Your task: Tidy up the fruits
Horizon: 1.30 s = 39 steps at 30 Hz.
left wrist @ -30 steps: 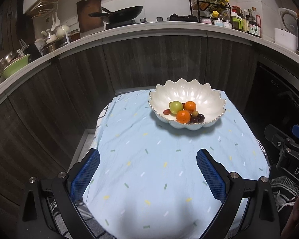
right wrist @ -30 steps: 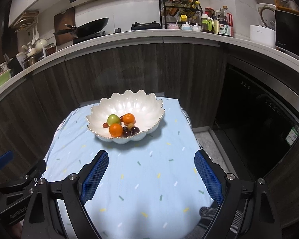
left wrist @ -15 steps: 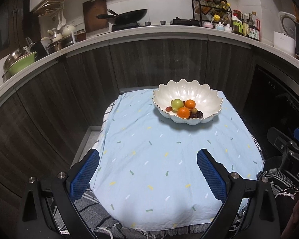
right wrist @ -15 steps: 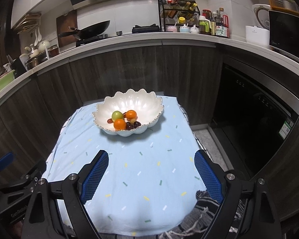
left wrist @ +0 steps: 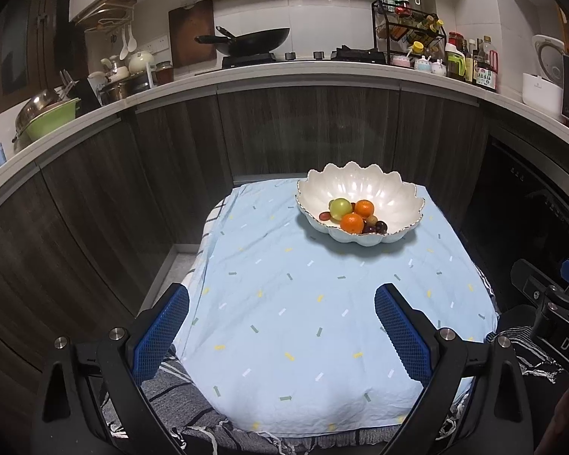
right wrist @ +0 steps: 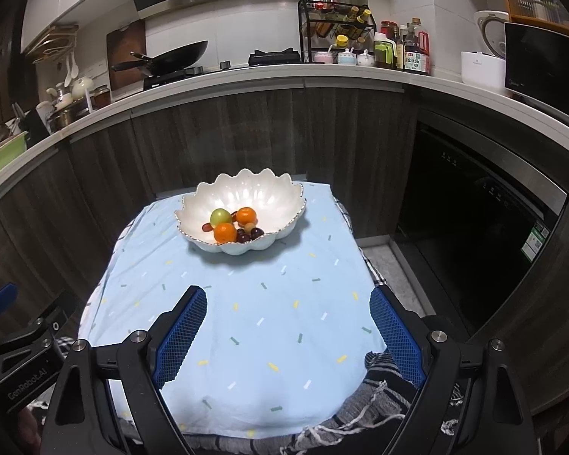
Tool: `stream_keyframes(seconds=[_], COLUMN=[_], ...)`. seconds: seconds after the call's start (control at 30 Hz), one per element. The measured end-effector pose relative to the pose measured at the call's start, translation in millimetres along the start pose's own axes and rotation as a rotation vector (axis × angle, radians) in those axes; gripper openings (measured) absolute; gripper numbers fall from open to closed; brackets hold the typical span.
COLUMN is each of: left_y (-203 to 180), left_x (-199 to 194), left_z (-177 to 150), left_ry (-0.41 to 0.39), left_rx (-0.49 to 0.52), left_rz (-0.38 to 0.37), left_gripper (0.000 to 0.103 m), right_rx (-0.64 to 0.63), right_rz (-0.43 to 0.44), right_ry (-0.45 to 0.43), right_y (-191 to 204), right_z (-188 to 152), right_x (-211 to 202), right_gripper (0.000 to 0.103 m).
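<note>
A white scalloped bowl point(left wrist: 394, 193) stands at the far end of a table covered by a light blue cloth point(left wrist: 303, 303). It holds two oranges point(left wrist: 351, 223), a green fruit point(left wrist: 340, 207) and several dark grapes point(left wrist: 375, 226). The bowl also shows in the right wrist view point(right wrist: 269, 195) with the same fruits point(right wrist: 225, 232). My left gripper point(left wrist: 282, 335) is open and empty, held back above the table's near edge. My right gripper point(right wrist: 288, 331) is open and empty, likewise near the front edge, well short of the bowl.
A curved kitchen counter point(left wrist: 322, 70) runs behind the table with a wok point(left wrist: 254, 40), a spice rack point(left wrist: 407, 30) and bottles. Dark cabinets point(left wrist: 95, 208) stand close on the left. A dark oven front point(right wrist: 474, 220) is on the right. A striped grey cloth point(left wrist: 178, 398) hangs under the blue one.
Both grippers have pulled back and up from the bowl; it looks smaller and farther, and the table's front edge has come into view. Both stay open.
</note>
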<state>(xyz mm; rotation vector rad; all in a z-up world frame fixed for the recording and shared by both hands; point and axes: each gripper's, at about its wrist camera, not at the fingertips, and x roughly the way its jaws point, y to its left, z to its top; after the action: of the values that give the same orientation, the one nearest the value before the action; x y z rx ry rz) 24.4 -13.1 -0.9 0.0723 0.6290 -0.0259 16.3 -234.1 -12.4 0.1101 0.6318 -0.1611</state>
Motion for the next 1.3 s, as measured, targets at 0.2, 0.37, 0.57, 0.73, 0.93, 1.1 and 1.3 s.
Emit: stream_keyframes(seconds=[0.2,0.37,0.57,0.73,0.93,1.1,1.3], left_y=[0.0,0.0,0.1,-1.0,-2.1,-1.5,-3.2], left_x=[-0.4,-0.8,-1.0,-1.5,-1.9,-2.9,-5.1], left_z=[-0.3,0.0,0.1,0.9,1.1,0.9,0.2], left_ry=[-0.001,-0.003,-0.004,-0.007,-0.007,-0.014,-0.022], left_rx=[-0.002,0.0,-0.002,-0.002,-0.001,-0.005,-0.007], left_rz=[0.001,0.0,0.002,0.002,-0.001,0.0,0.003], left_gripper=[0.1,0.1,0.1,0.1,0.1,0.1,0.1], right_rx=[-0.001,-0.002,-0.002,-0.004,-0.005,-0.008,-0.003], right_rz=[0.001,0.004,0.003,0.006,0.007,0.009,0.011], right_ry=[0.0,-0.001,-0.002,-0.004,-0.004,-0.004,-0.006], right_y=[-0.2,1.3,1.6,1.4,0.4,0.7,0.4], right_z=[0.5,0.9,0.7,2.3,2.3,3.0,4.3], right_x=[0.0,0.3,0.3,-0.8,-0.3,-0.5,-2.6], right_gripper=[0.089,0.089,0.089,0.089,0.089,0.089,0.089])
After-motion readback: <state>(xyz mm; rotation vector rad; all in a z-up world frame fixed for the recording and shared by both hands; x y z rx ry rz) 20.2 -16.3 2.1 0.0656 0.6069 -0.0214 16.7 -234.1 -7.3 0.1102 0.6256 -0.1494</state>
